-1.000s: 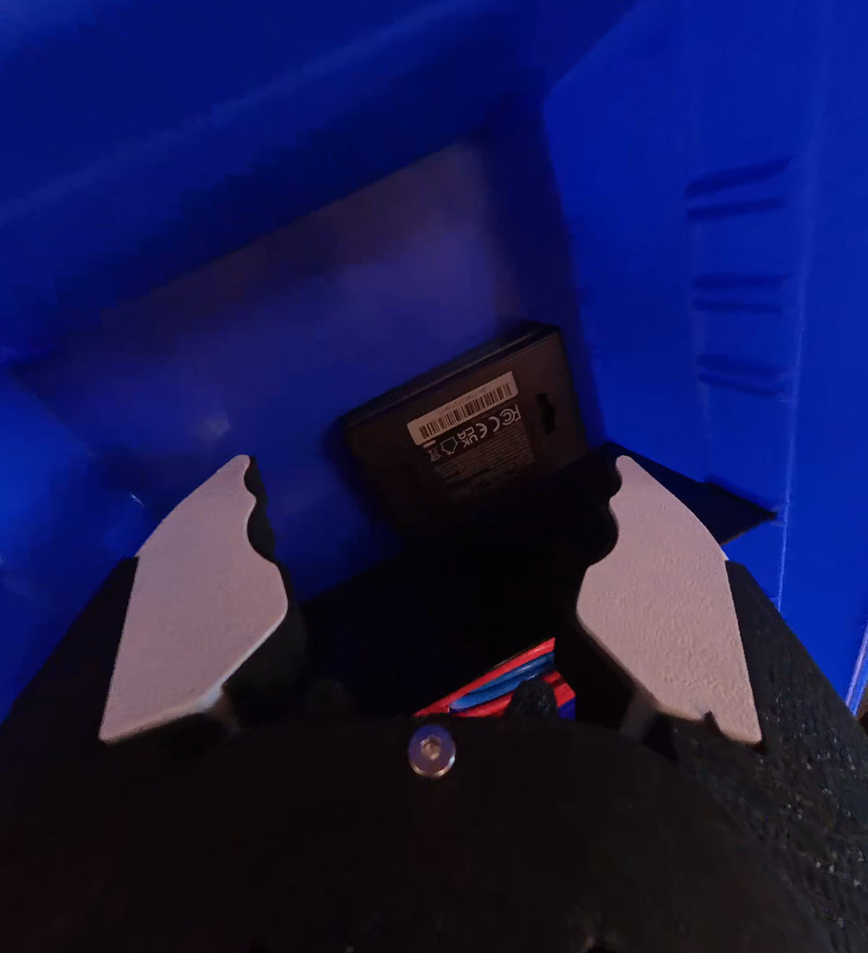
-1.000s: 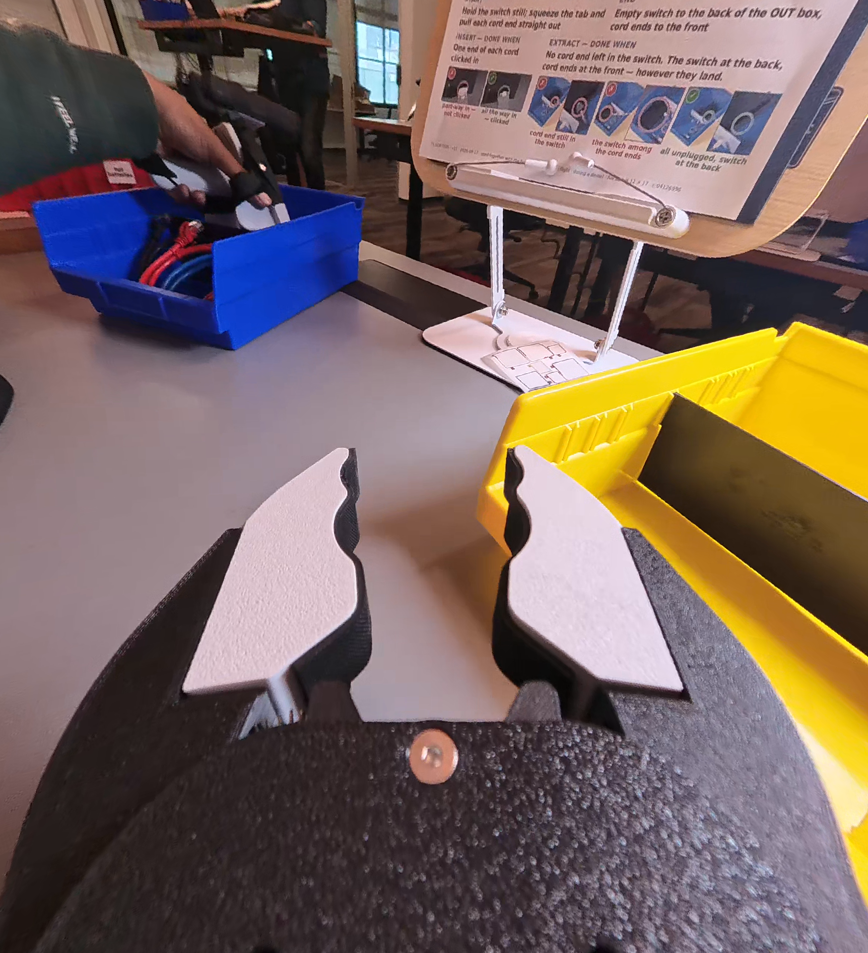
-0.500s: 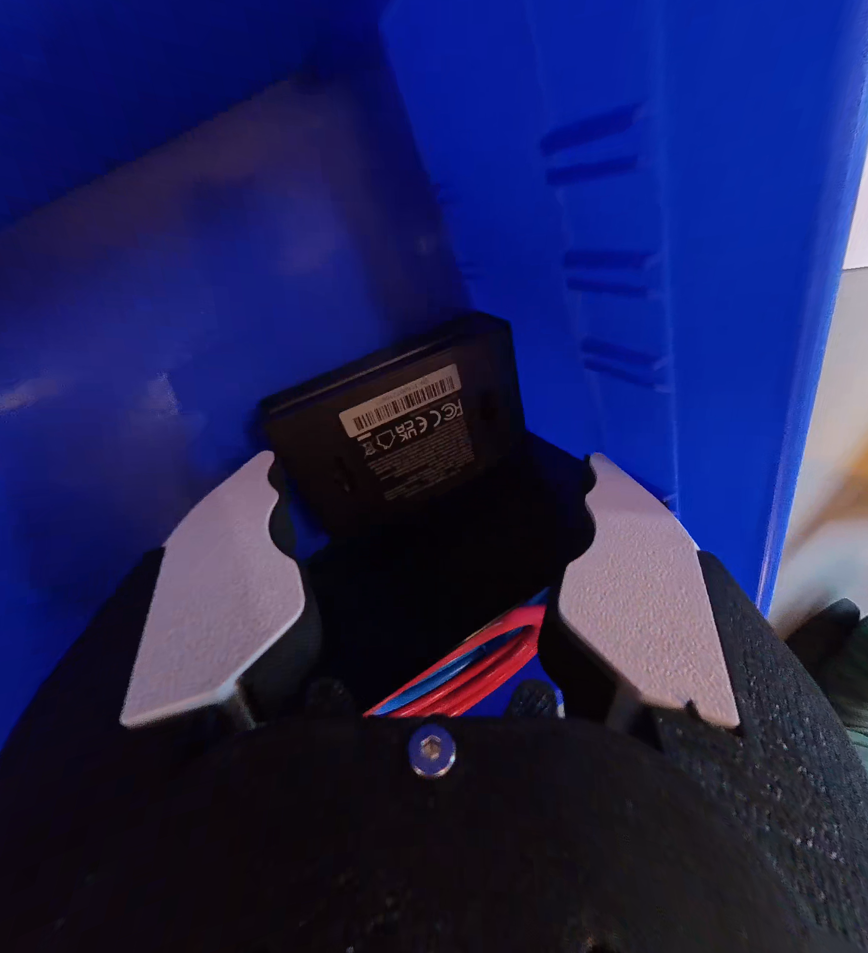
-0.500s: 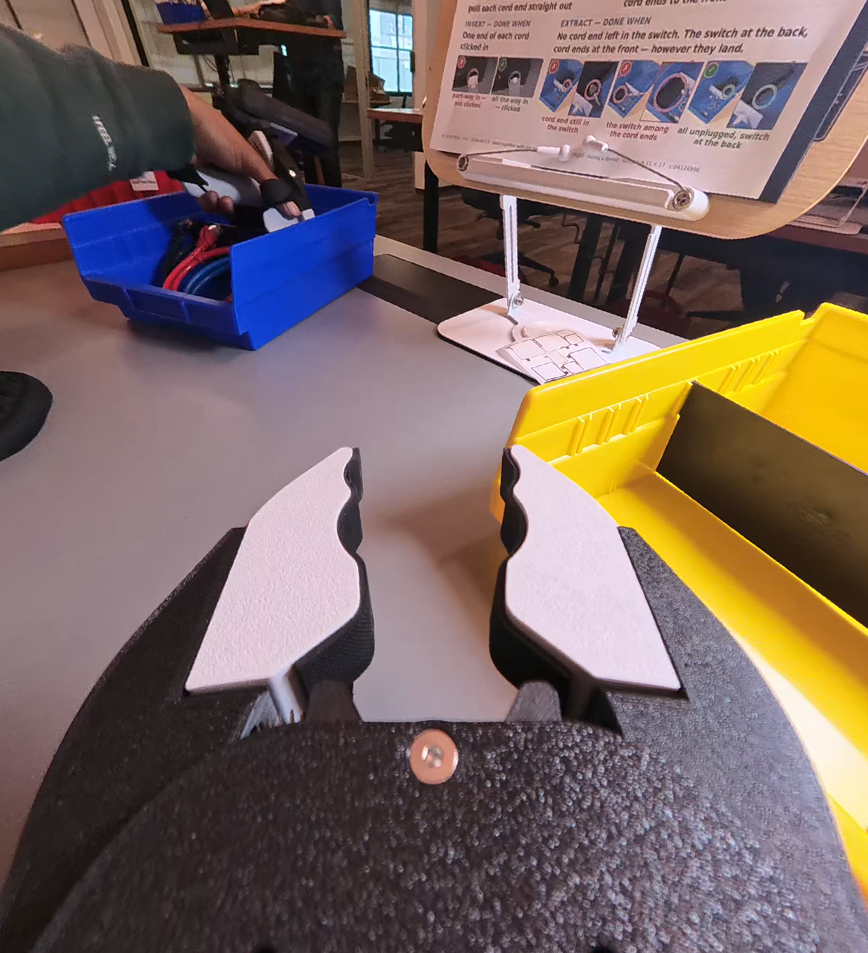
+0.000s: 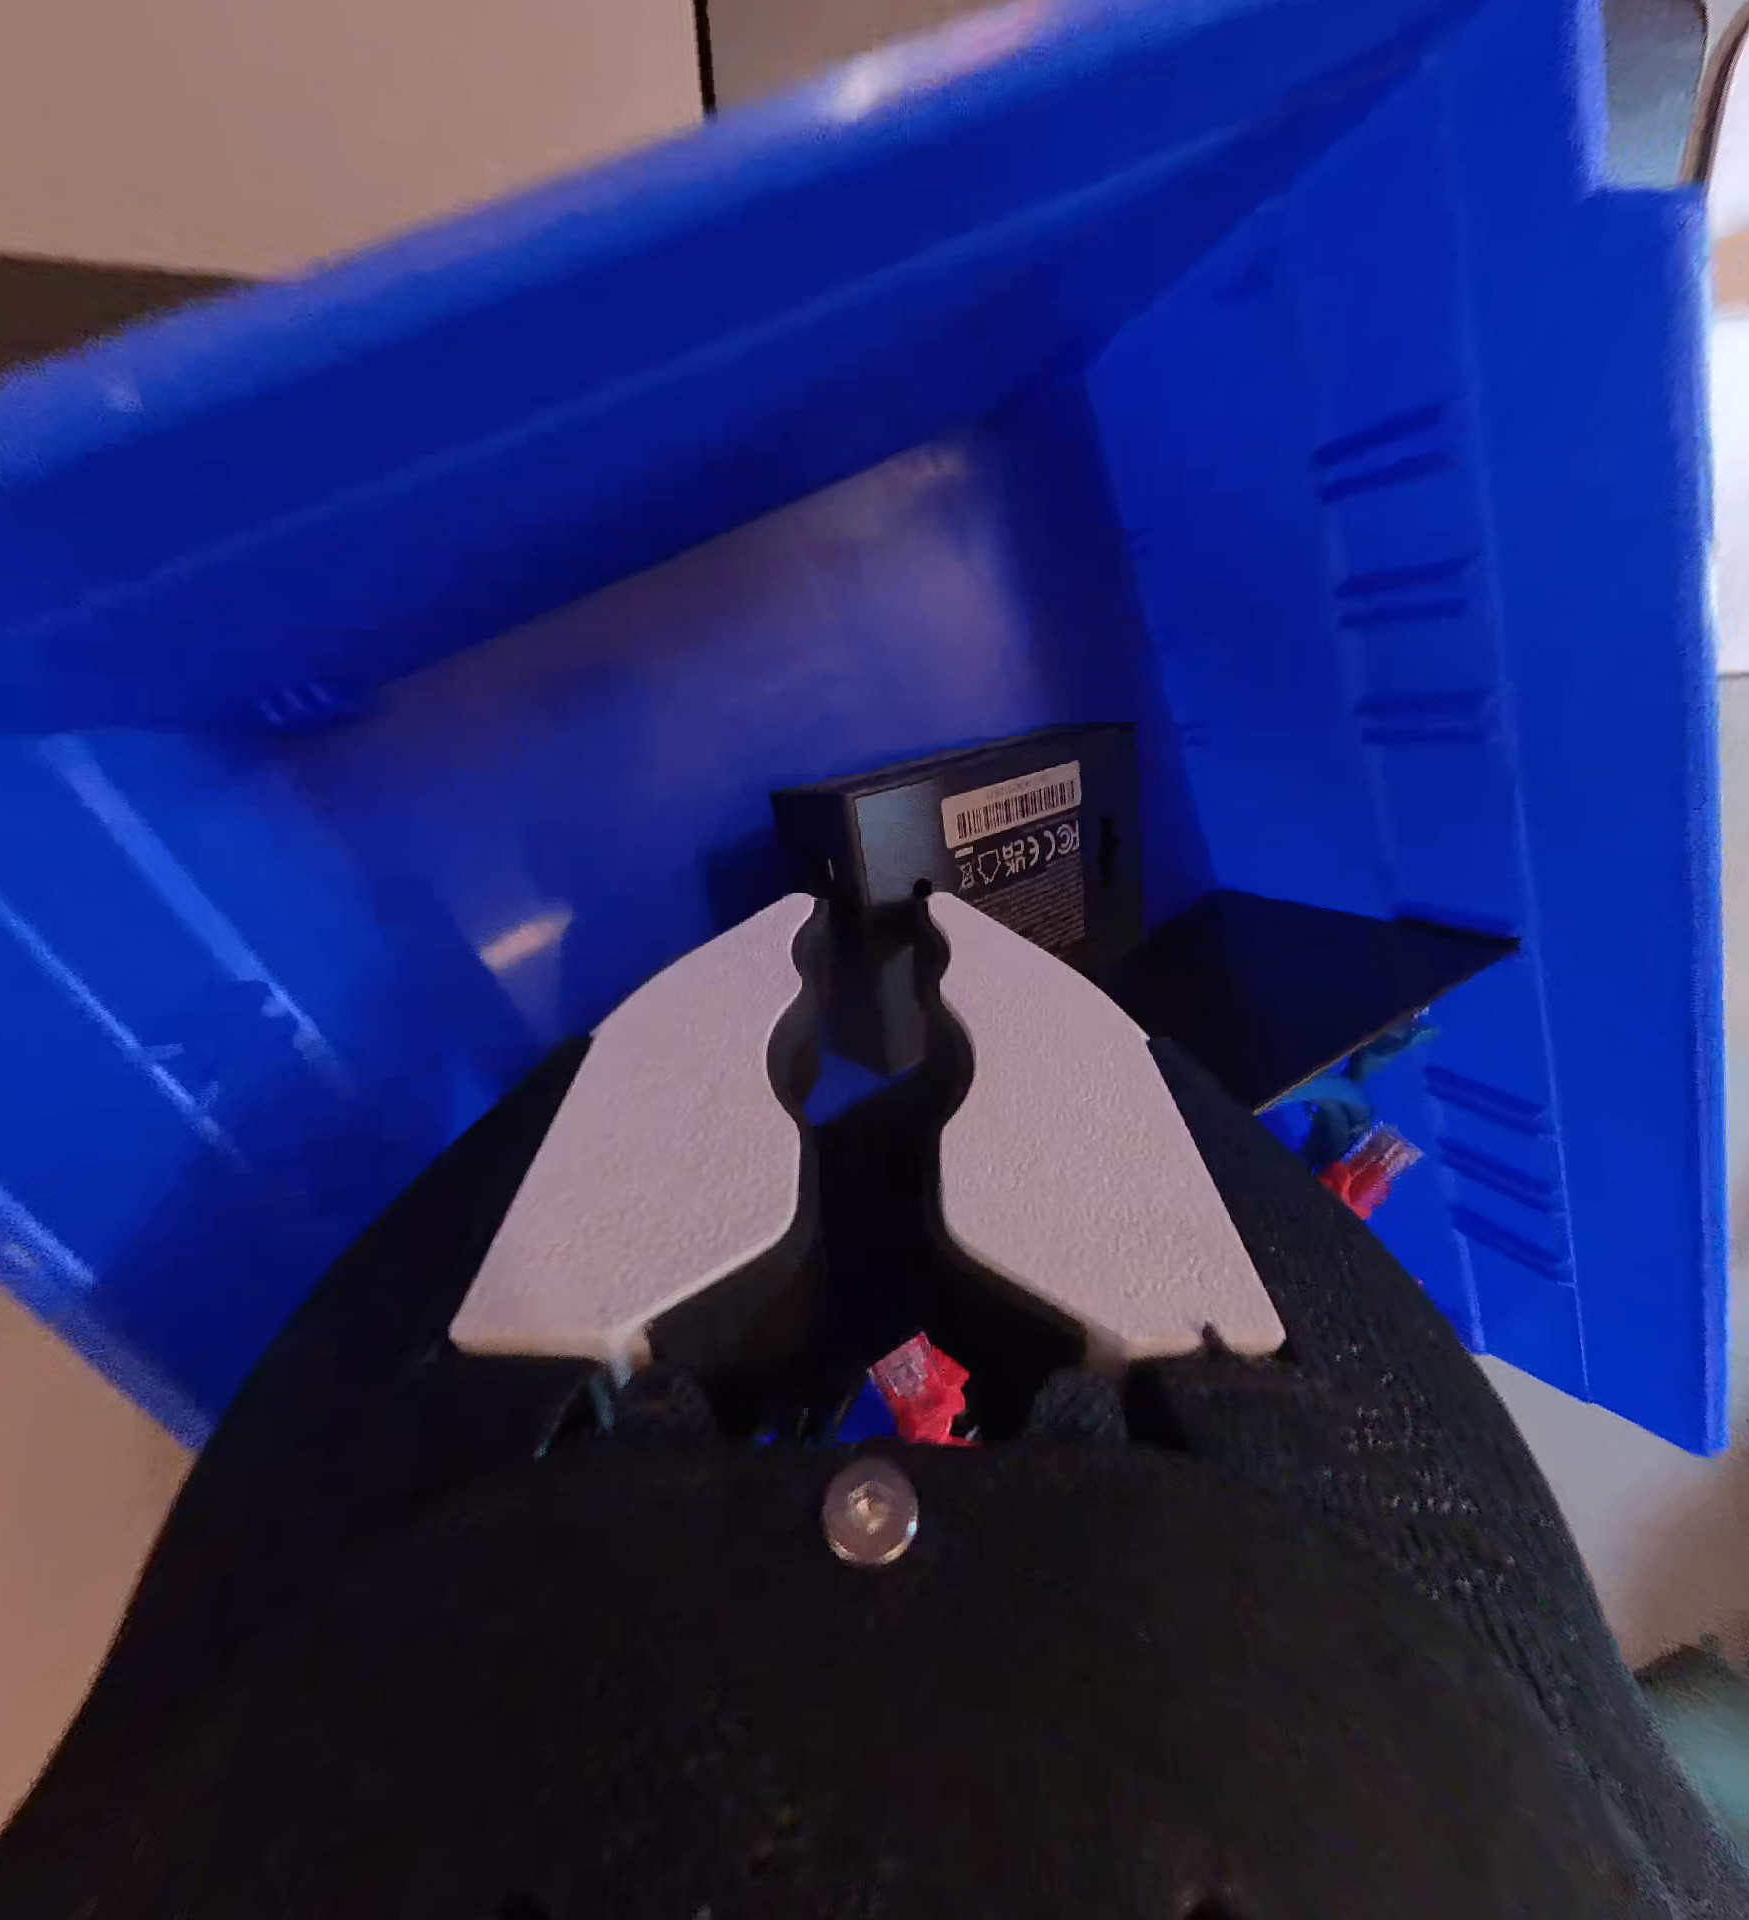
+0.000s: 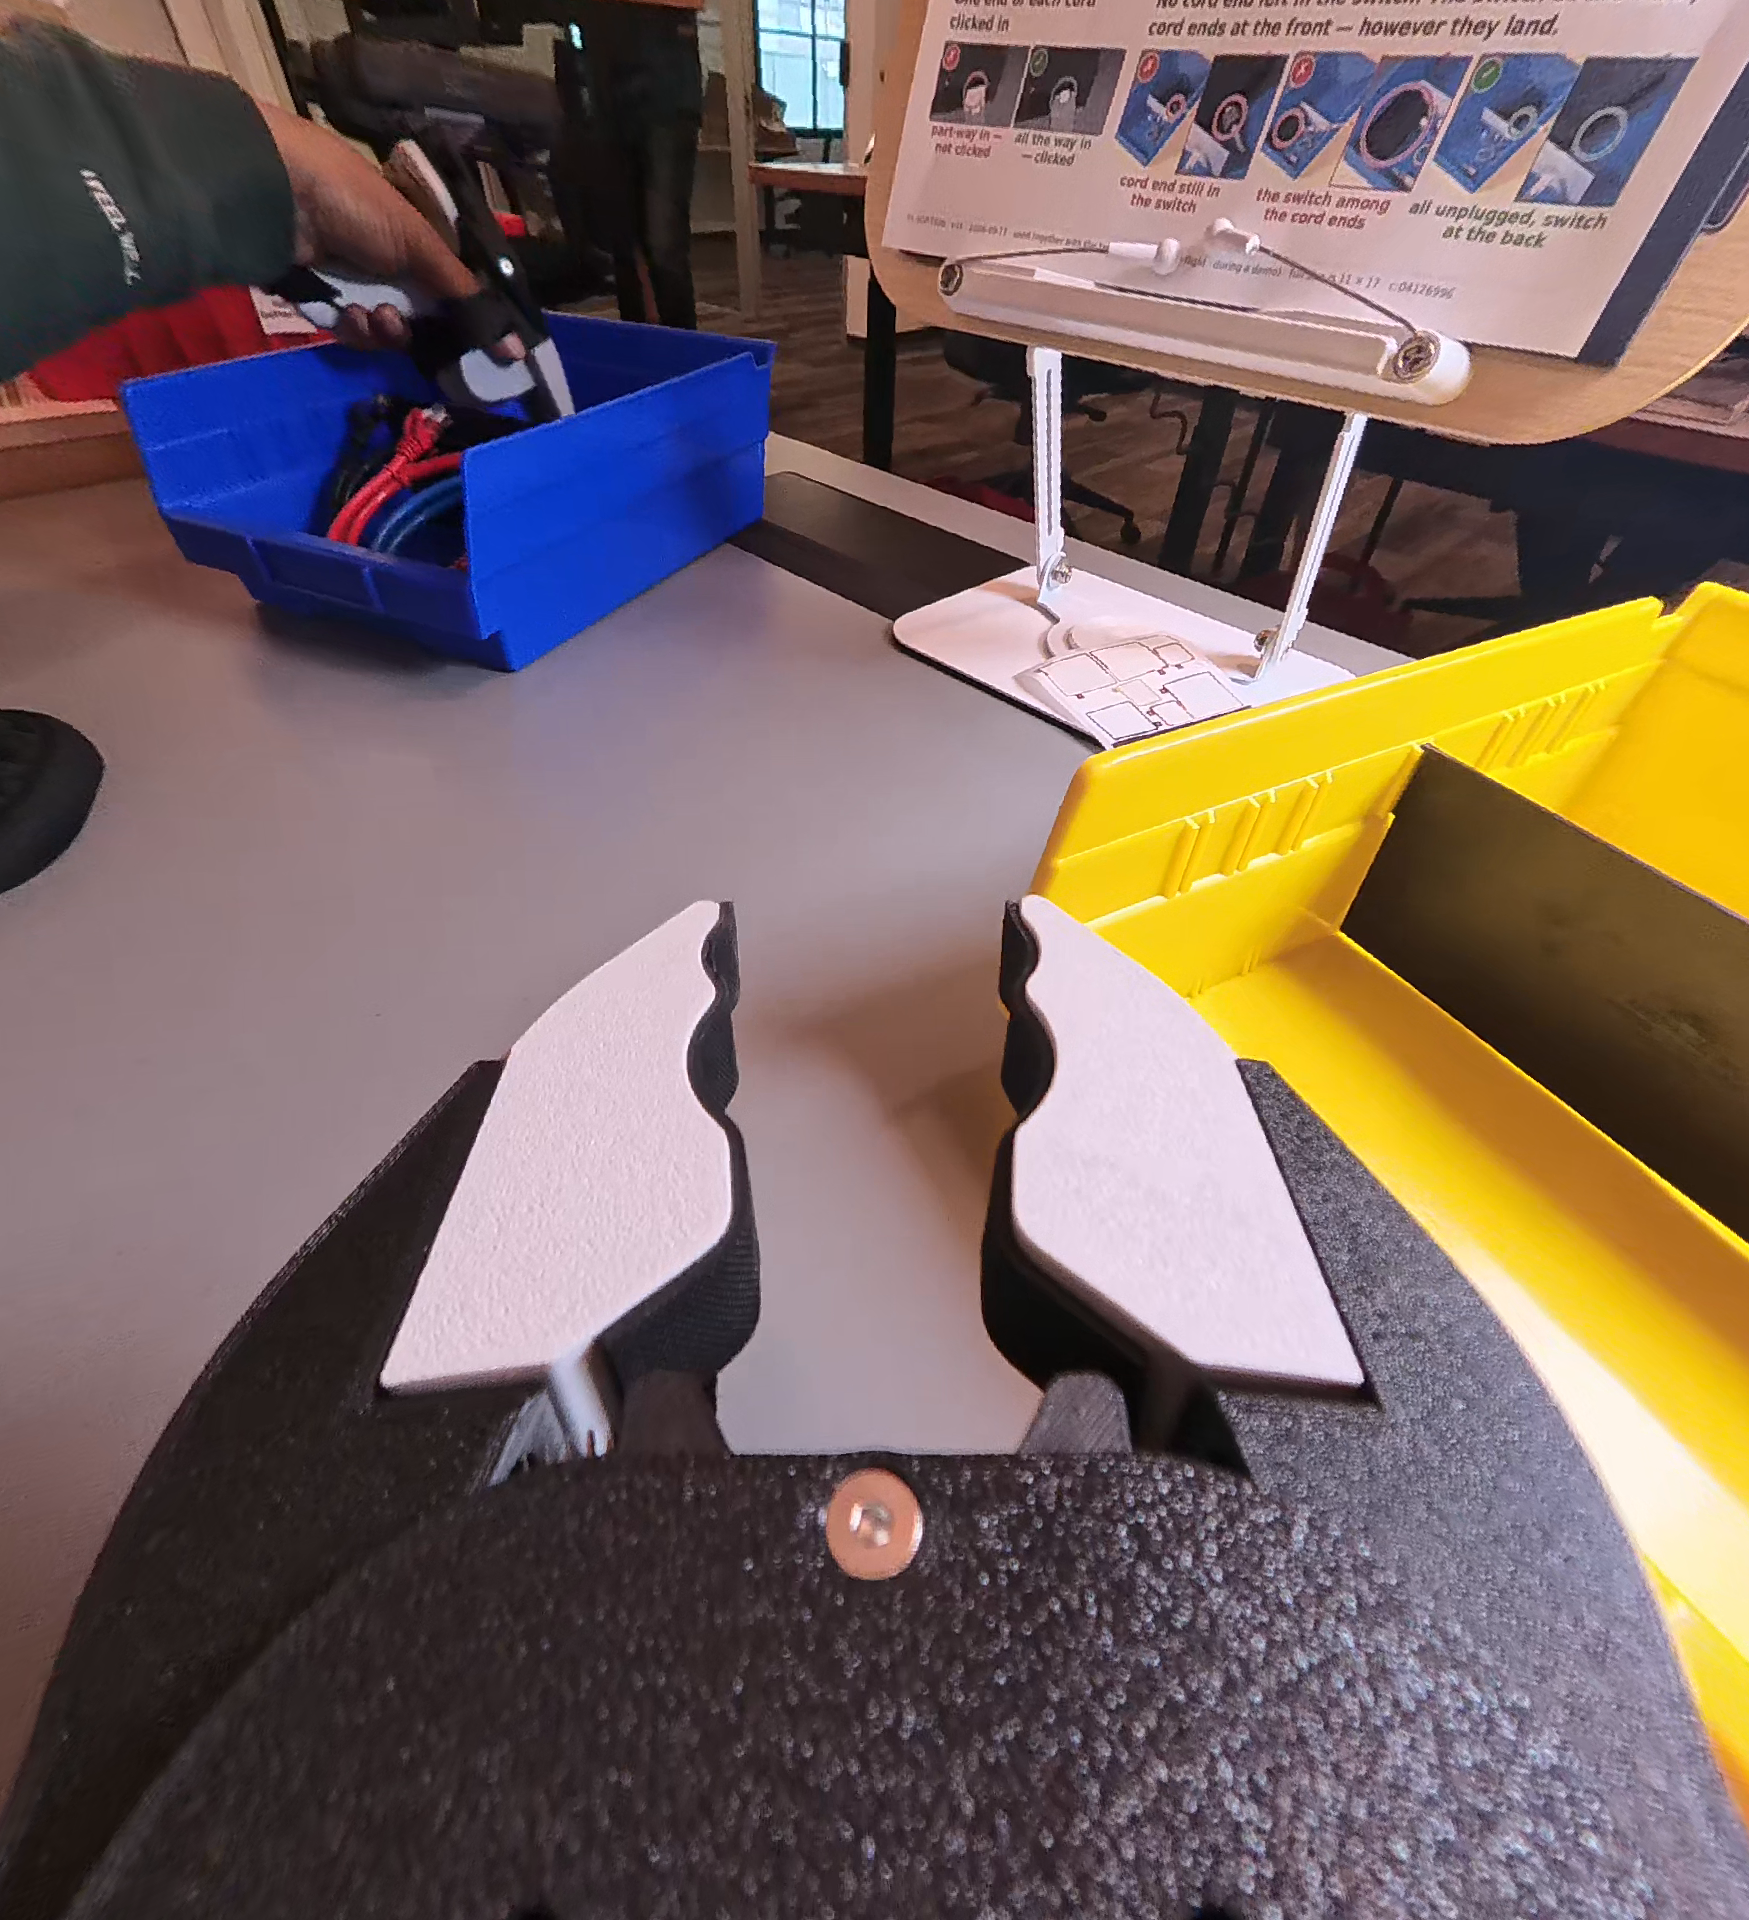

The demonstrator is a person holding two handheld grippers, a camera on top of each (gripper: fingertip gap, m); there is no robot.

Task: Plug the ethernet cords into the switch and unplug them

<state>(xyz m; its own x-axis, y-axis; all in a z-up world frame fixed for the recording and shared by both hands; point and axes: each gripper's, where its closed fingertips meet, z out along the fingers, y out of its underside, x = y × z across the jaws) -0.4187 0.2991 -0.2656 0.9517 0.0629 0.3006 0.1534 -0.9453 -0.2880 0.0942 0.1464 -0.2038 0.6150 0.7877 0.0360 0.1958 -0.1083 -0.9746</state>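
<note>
Since 0.5 s ago left gripper (image 5: 870,909) closed onto switch (image 5: 963,842) edge at 12 o'clock, prob. lifting it from blue bin (image 5: 537,436); right gripper (image 6: 865,966) idle, wide.

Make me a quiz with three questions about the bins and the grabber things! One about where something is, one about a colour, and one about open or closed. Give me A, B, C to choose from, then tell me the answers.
1. Where is the black switch?
A. In the blue bin
B. In the yellow bin
C. On the bare table

2. What colours are the cords in the blue bin?
A. Green and white
B. Red and blue
C. Yellow and black

3. How is the right gripper?
A. Shut on a cord
B. Shut on the switch
C. Open, holding nothing

Answers:
1. A: the left wrist view shows the switch inside blue walls, with the left gripper closed on its corner.
2. B: red and blue cords lie coiled in the bin's front part.
3. C: its fingers stand apart over the grey table, beside the yellow bin.
</note>
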